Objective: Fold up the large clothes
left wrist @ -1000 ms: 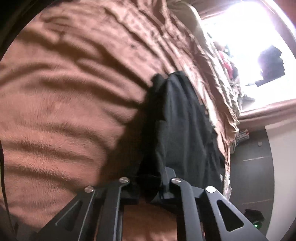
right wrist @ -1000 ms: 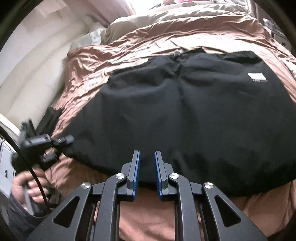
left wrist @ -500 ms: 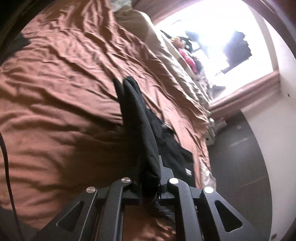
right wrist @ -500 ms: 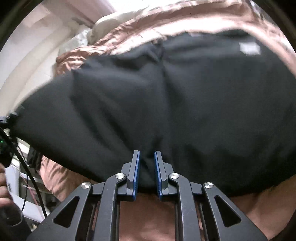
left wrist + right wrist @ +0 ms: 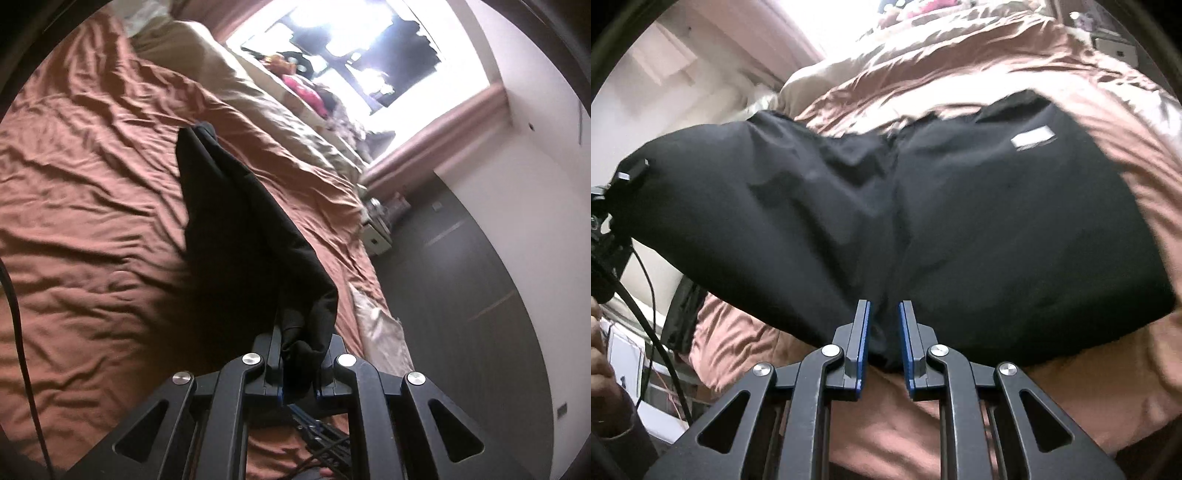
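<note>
A large black garment [image 5: 960, 221] with a white label [image 5: 1032, 138] lies on a brown bedspread [image 5: 1071, 398]. My right gripper [image 5: 883, 332] is shut on the garment's near hem at the middle seam. My left gripper [image 5: 299, 365] is shut on a corner of the same garment [image 5: 236, 221] and holds it lifted above the bed, the cloth hanging stretched toward the far side. In the right wrist view the left gripper [image 5: 624, 177] shows at the left edge with the lifted corner.
The brown bedspread [image 5: 92, 221] is wrinkled and wide. Beige pillows [image 5: 207, 55] lie at the bed's head under a bright window [image 5: 351, 48]. A nightstand [image 5: 376, 236] and dark floor [image 5: 461, 277] lie beside the bed. A cable [image 5: 646, 288] hangs at left.
My left gripper has lifted the garment's corner up off the bed and the view has swung toward the window. The garment's left side now rises in the right wrist view.
</note>
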Motion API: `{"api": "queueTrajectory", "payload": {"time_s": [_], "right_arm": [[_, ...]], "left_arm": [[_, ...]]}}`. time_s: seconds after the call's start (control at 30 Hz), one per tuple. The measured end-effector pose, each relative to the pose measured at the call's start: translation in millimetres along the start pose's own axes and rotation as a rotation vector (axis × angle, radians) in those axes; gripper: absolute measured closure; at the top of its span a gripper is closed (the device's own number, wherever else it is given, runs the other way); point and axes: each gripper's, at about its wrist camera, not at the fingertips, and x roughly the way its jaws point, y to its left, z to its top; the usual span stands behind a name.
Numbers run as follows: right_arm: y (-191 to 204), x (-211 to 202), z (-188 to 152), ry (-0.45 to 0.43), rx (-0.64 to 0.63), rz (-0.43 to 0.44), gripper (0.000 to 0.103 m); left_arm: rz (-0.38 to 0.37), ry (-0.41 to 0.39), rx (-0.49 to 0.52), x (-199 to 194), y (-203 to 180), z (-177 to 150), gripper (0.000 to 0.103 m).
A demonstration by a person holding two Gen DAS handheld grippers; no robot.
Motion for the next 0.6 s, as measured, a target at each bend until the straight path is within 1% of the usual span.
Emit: {"api": "queueTrajectory", "payload": {"time_s": [0.07,0.13,0.17,0.27,0.3,0.4,0.47,0.6], "right_arm": [[-11,-19,2,-0.029,0.016,-0.005,0.076],[-23,-40,3,-0.069,0.035,0.001,0.024],[-31,-52,4,-0.099,0.047,0.008,0.019],[-45,-79,-3,-0.163,0.062,-0.035,0.019],[-56,-91,-6,-0.183,0.065,-0.052,0.019],[-74,-111,-13,-0.216,0.090,-0.061,0.019],[-87,-127,-20,-0.248,0.103,-0.088,0.019],[-101,-140,-32,-0.272,0.115,-0.117,0.019]], "left_arm": [[-0.020,0.018,0.023,10,-13,-2,0.093],[-0.036,0.038,0.049,25,-29,-5,0.093],[-0.043,0.047,0.058,31,-34,-5,0.093],[-0.065,0.085,0.085,56,-54,-11,0.093],[-0.071,0.096,0.093,64,-60,-13,0.093],[-0.098,0.150,0.122,93,-78,-26,0.093],[-0.107,0.182,0.135,110,-87,-35,0.093],[-0.109,0.265,0.153,154,-100,-58,0.093]]}}
